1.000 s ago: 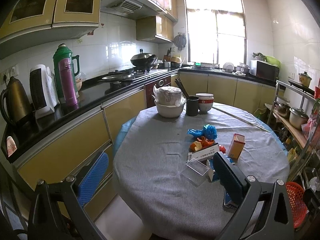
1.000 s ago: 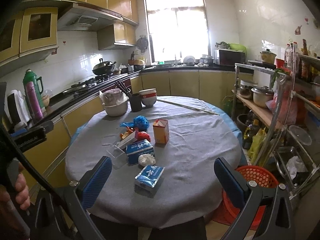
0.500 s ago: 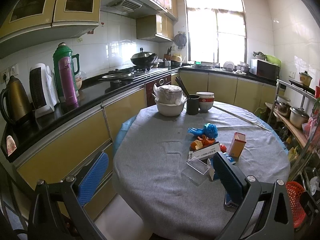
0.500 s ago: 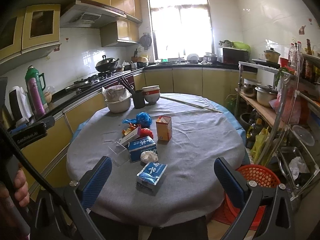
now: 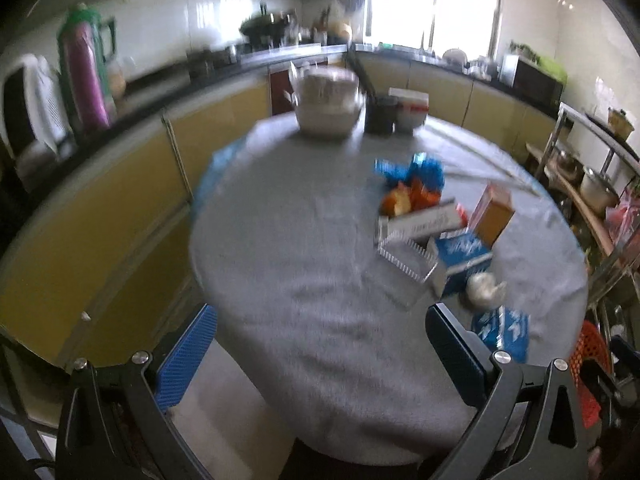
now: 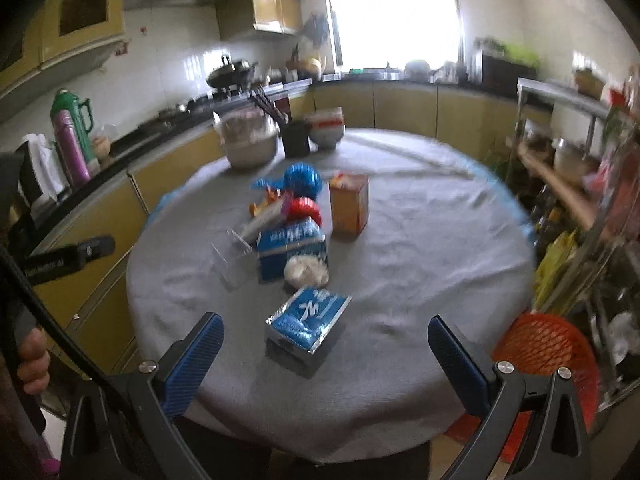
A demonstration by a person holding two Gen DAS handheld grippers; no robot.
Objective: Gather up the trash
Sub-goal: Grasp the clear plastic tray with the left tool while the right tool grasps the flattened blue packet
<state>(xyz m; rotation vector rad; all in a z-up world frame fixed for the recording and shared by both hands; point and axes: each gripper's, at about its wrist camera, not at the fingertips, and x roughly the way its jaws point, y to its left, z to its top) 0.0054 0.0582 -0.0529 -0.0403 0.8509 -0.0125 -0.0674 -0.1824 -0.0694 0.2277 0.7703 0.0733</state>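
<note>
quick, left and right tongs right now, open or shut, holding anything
Left tongs: open, holding nothing, over the near edge of the table.
Right tongs: open, holding nothing, the blue tissue pack lying ahead between the fingers.

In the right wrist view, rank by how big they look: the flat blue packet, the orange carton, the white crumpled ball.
1. flat blue packet, though it lies nearest the camera
2. orange carton
3. white crumpled ball
</note>
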